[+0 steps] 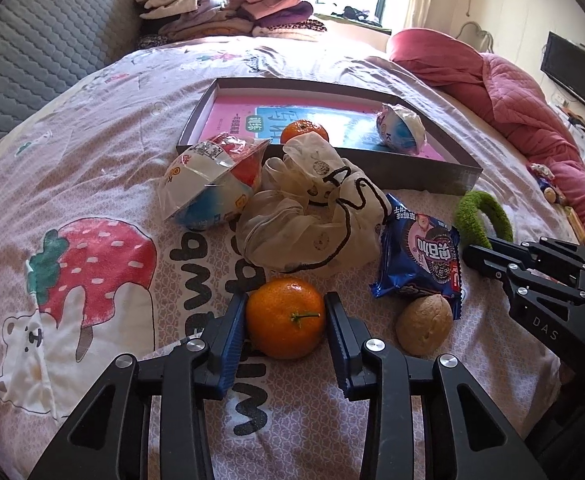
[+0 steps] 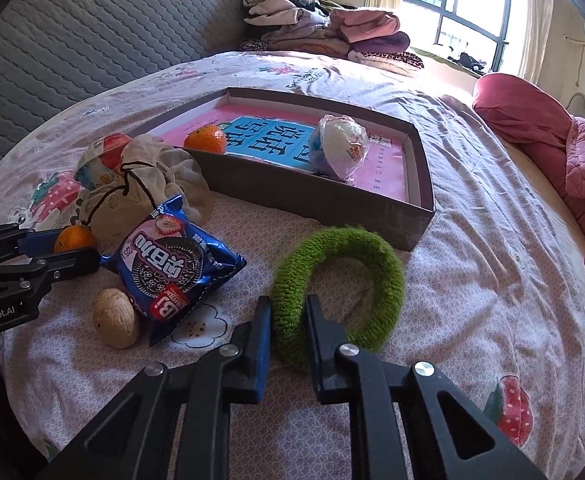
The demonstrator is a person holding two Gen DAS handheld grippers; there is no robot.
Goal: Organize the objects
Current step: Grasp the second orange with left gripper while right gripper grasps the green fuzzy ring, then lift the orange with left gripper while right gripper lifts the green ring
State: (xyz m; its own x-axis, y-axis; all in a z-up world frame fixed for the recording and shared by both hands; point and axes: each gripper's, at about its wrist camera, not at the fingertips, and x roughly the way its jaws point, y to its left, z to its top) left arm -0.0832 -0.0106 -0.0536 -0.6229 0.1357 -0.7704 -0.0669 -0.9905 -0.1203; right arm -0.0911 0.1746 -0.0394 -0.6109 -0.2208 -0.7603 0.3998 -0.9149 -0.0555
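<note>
My left gripper [image 1: 285, 312] is closed around a mandarin [image 1: 285, 318] on the bed; its pads touch both sides. My right gripper [image 2: 288, 316] is shut on one side of a green fuzzy ring [image 2: 376, 280]. A shallow dark box [image 2: 316, 194] further back holds a second mandarin [image 2: 205, 140] and a wrapped toy egg [image 2: 338, 148]. A blue cookie packet [image 2: 172, 264], a walnut [image 2: 115, 318], a cream drawstring pouch [image 1: 312, 216] and another wrapped egg [image 1: 208, 184] lie in front of the box.
The bed sheet [image 1: 92, 160] has a strawberry print. Folded clothes [image 1: 228, 8] are stacked at the far edge. A pink quilt [image 2: 572, 160] lies at the right. A grey padded headboard [image 2: 72, 40] is at the left.
</note>
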